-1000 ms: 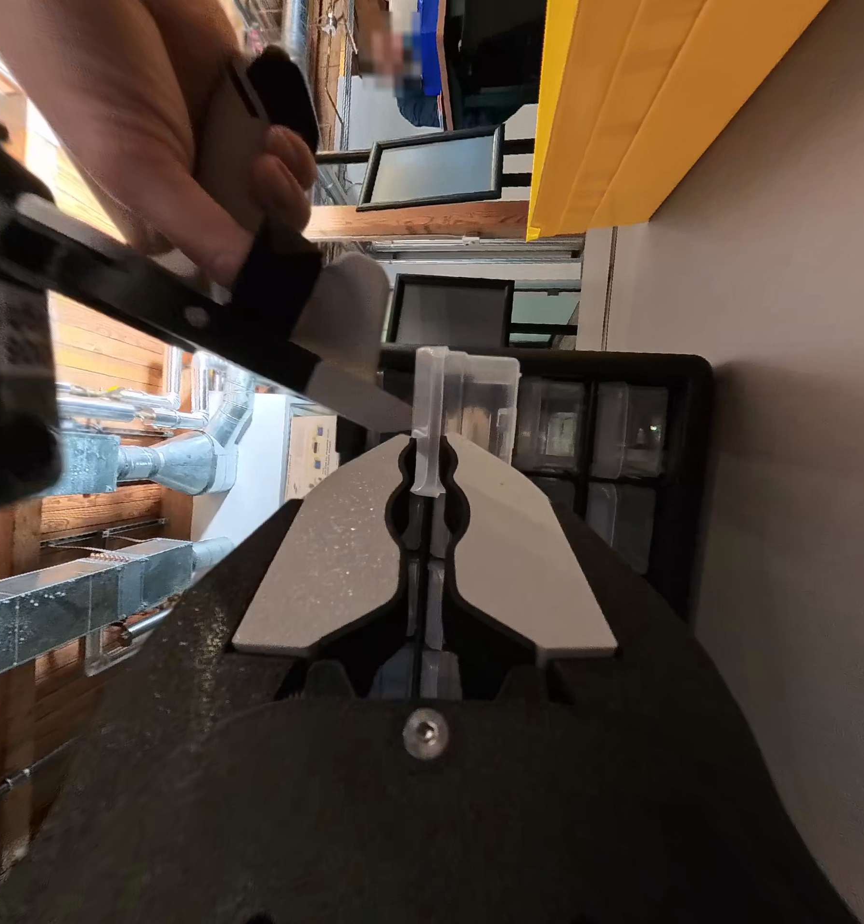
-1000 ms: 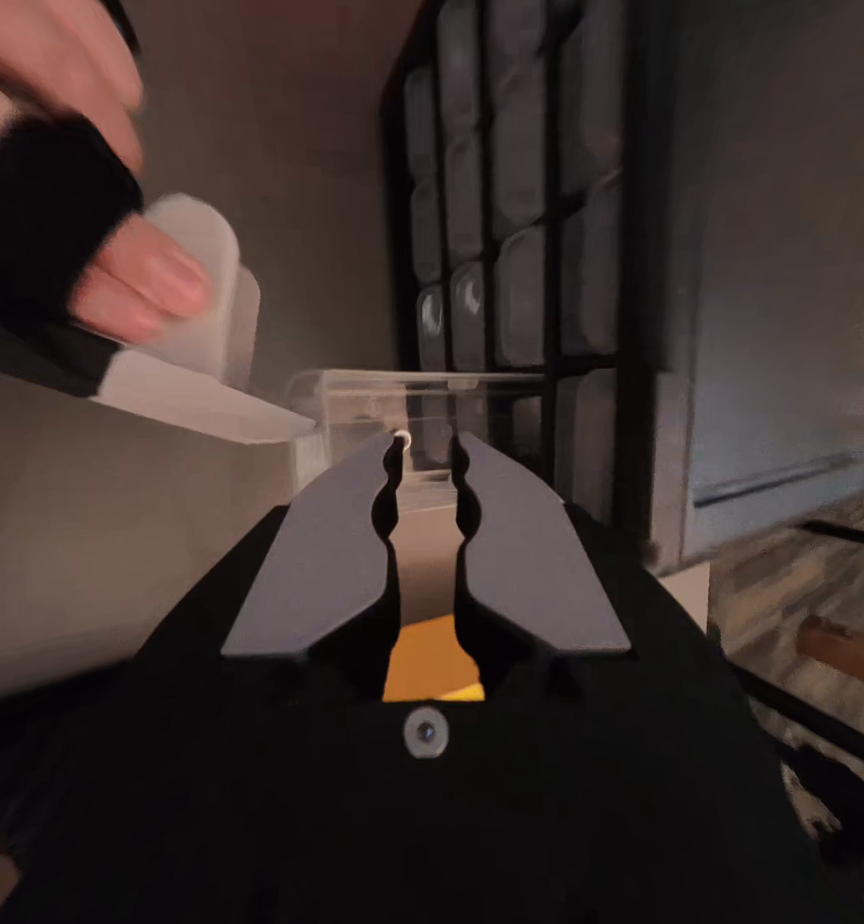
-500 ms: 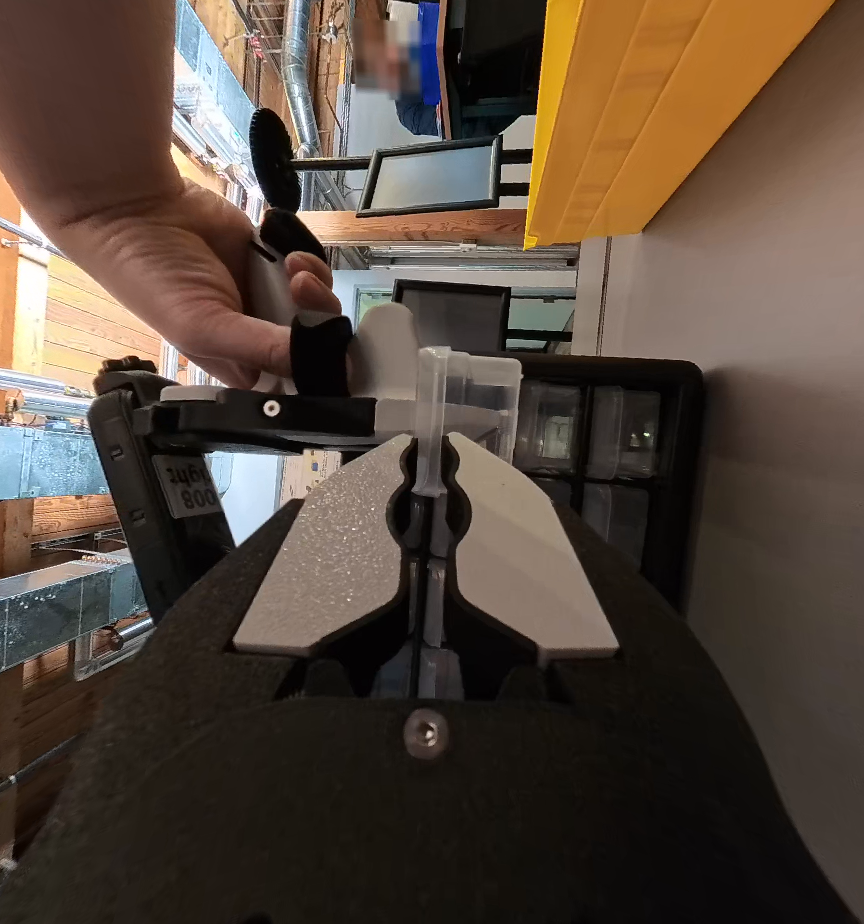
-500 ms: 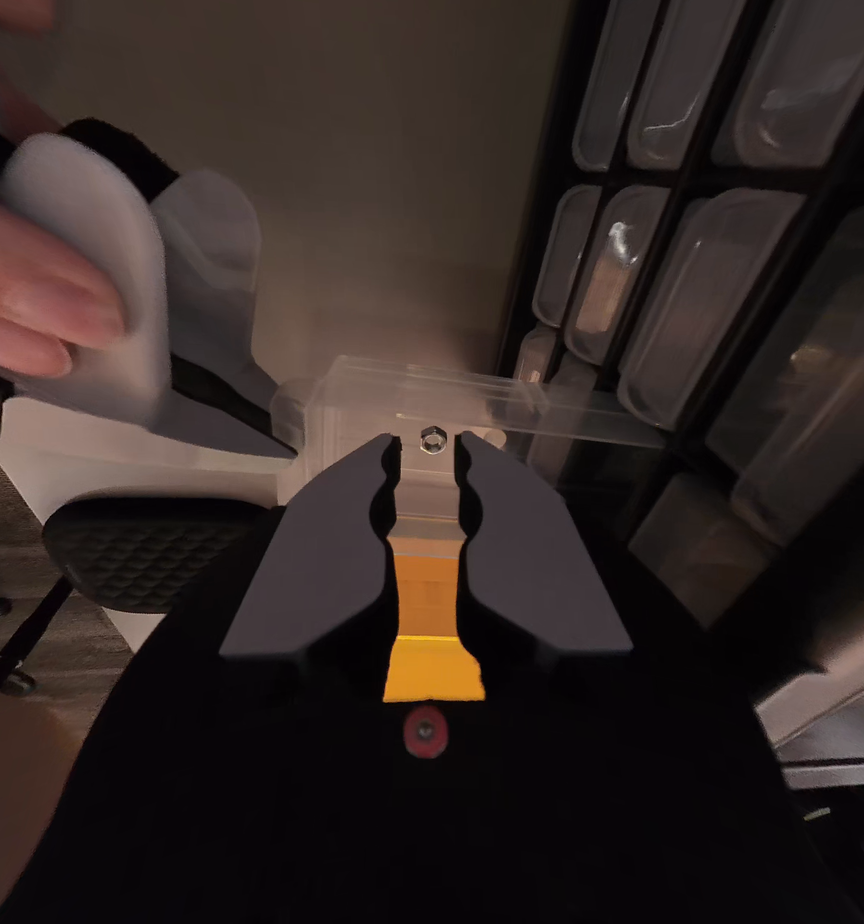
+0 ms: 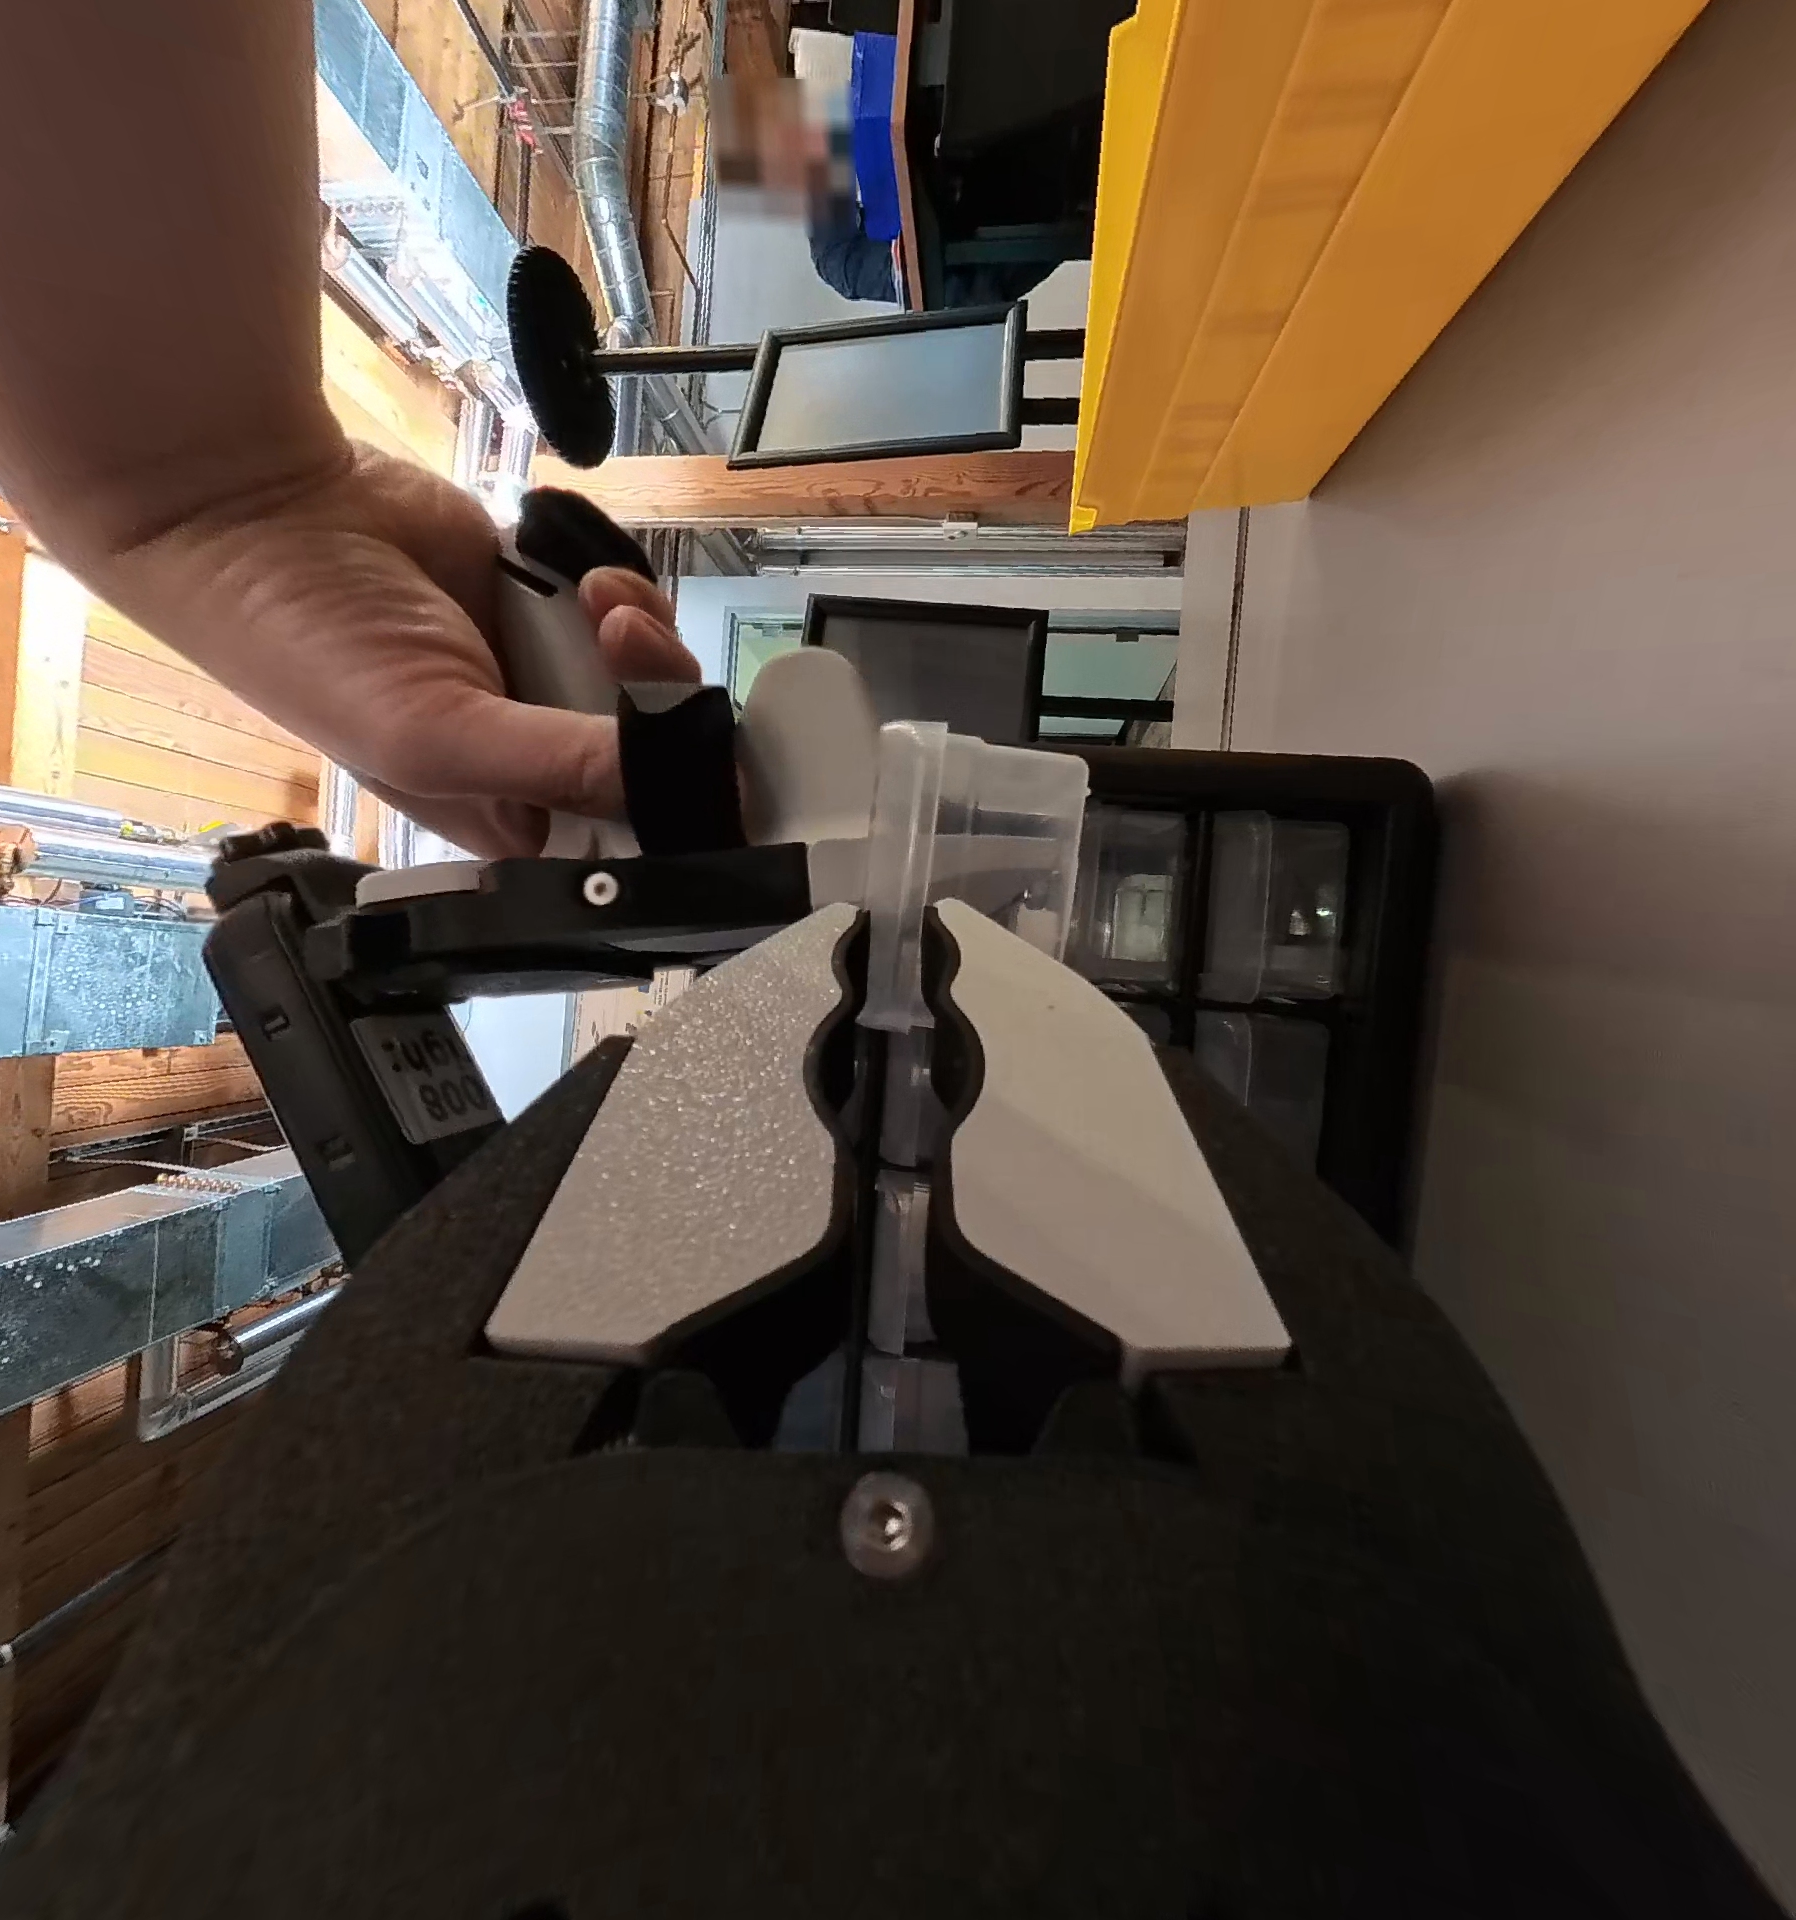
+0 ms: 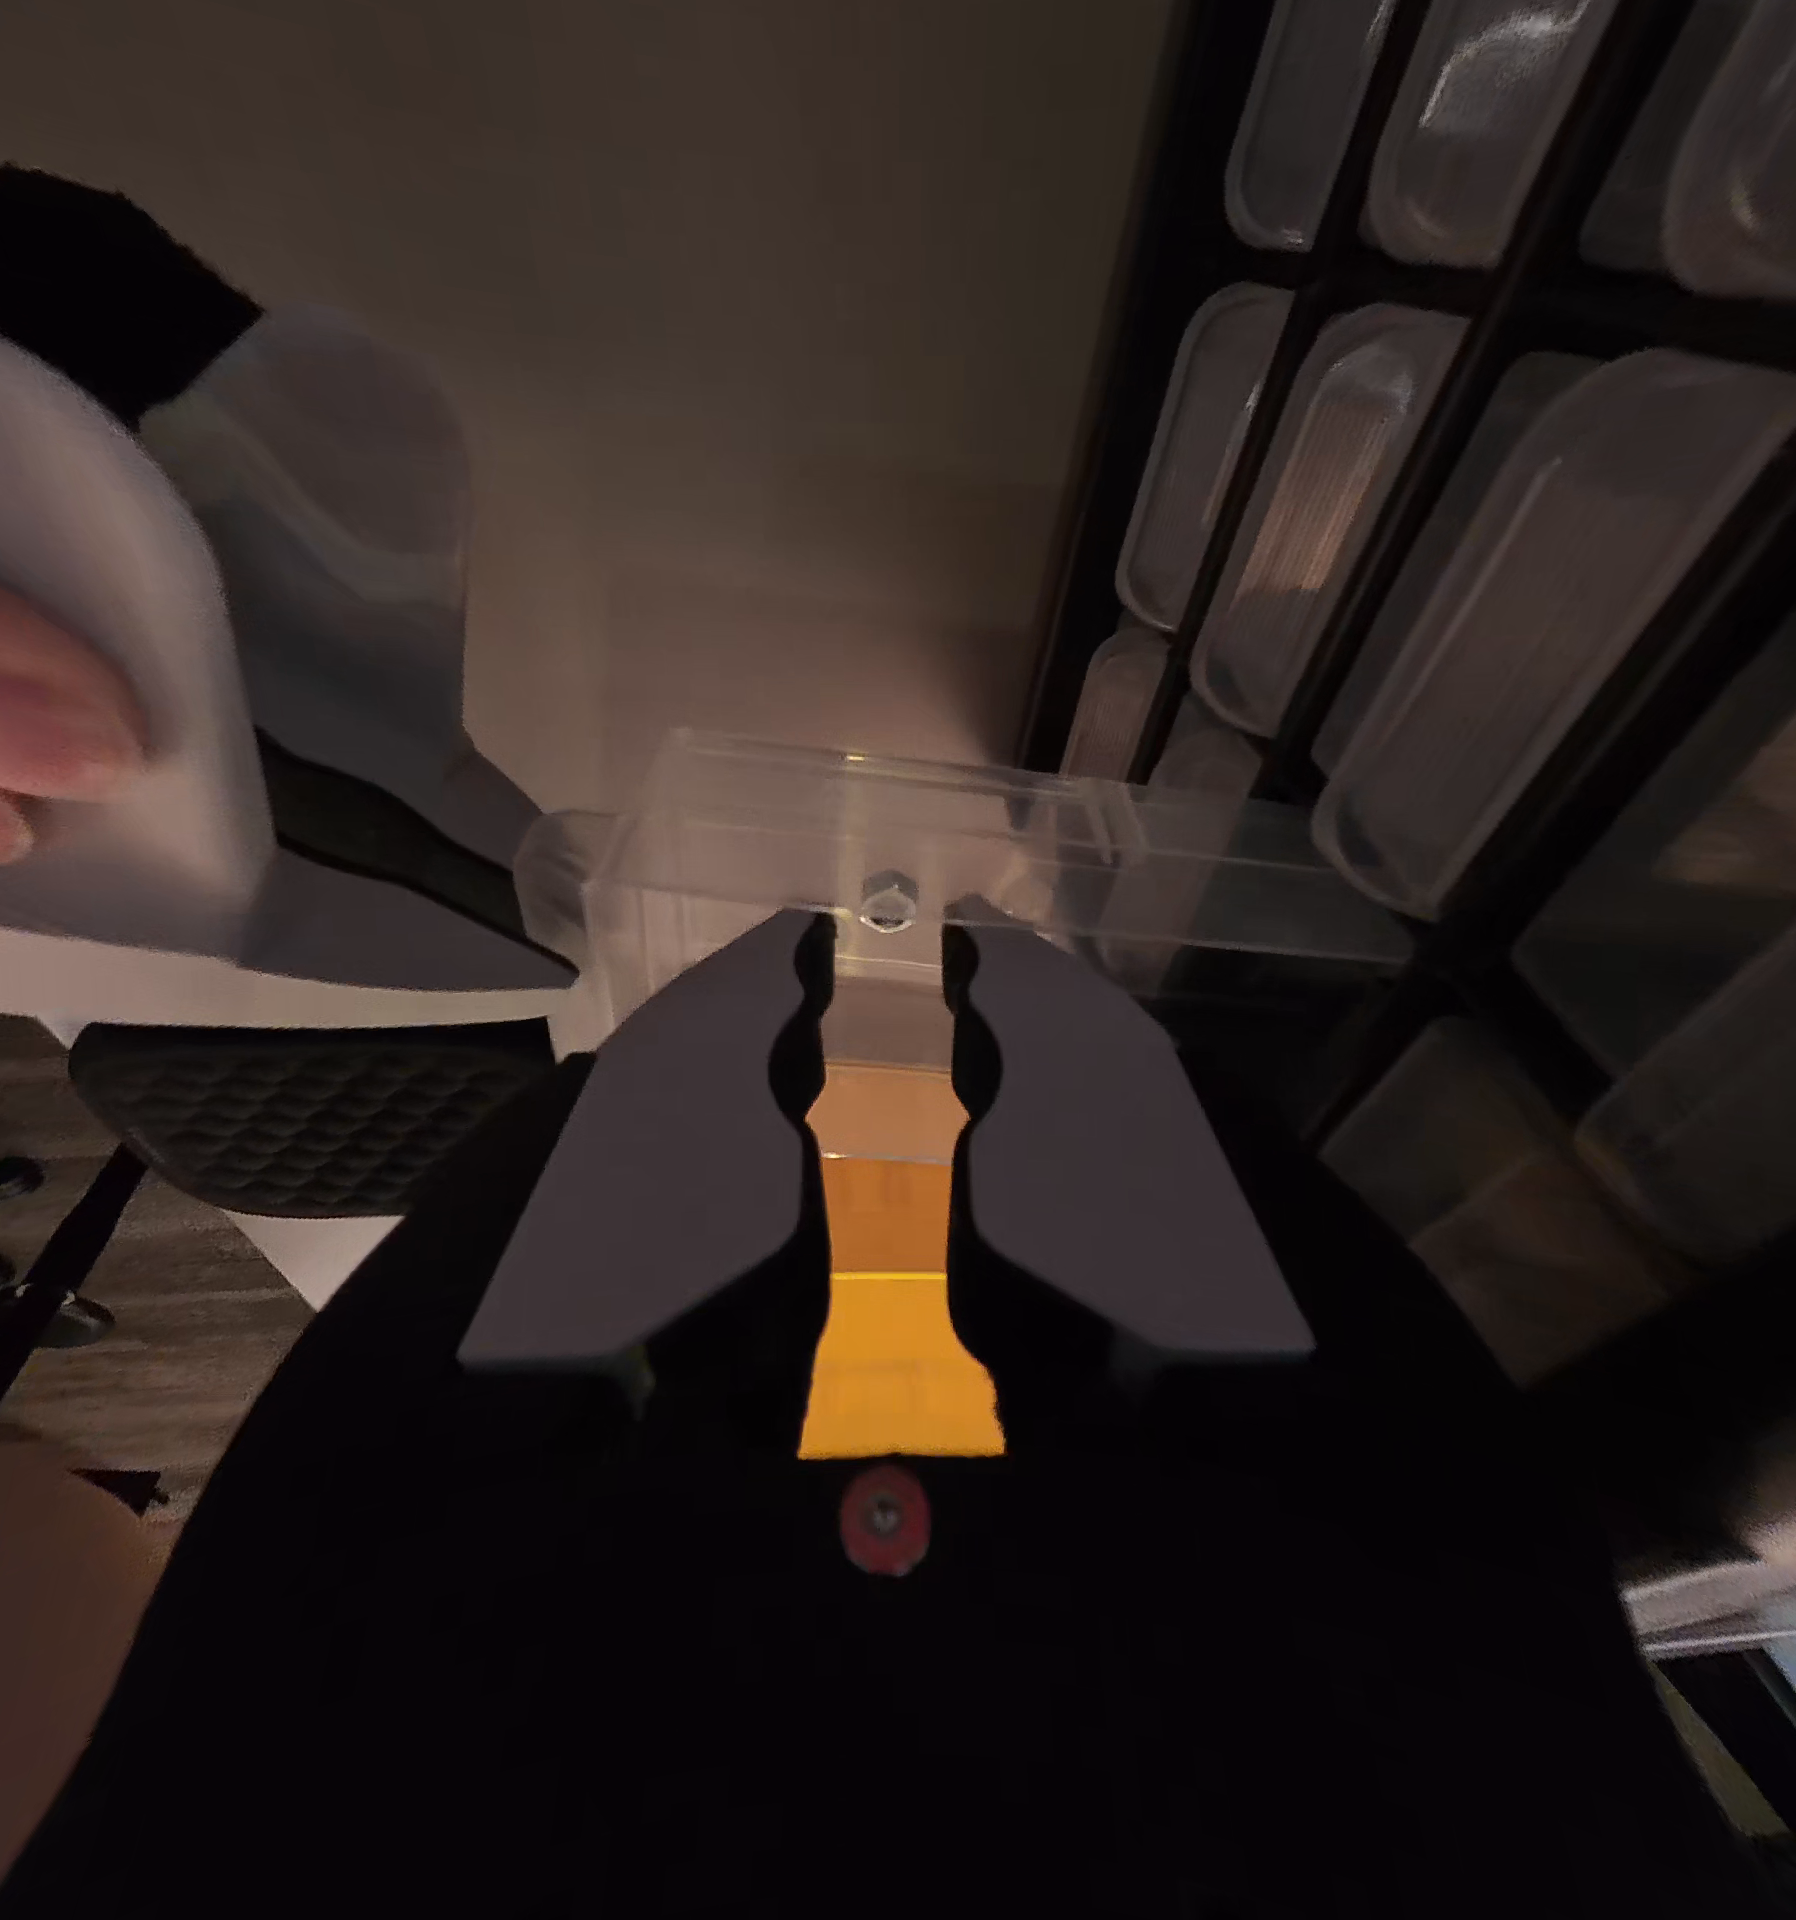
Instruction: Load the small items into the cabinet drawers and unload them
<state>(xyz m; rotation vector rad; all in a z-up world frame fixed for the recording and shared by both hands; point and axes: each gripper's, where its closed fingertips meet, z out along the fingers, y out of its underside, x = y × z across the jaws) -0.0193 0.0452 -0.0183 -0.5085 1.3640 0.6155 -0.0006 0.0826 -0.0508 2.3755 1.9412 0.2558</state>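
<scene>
My left gripper (image 5: 896,914) is clamped tight on the front handle tab of the clear drawer (image 5: 987,821), which sits pulled out and clear of the black cabinet (image 5: 1393,935) just beyond it. My right gripper (image 6: 886,928) hovers over that same drawer (image 6: 873,831) with its jaws parted and nothing between them — a small metal nut (image 6: 886,902) lies on the drawer floor right at the fingertips. Far off to the right runs a yellow bin (image 5: 1289,260), against the grey wall (image 5: 1600,727).
</scene>
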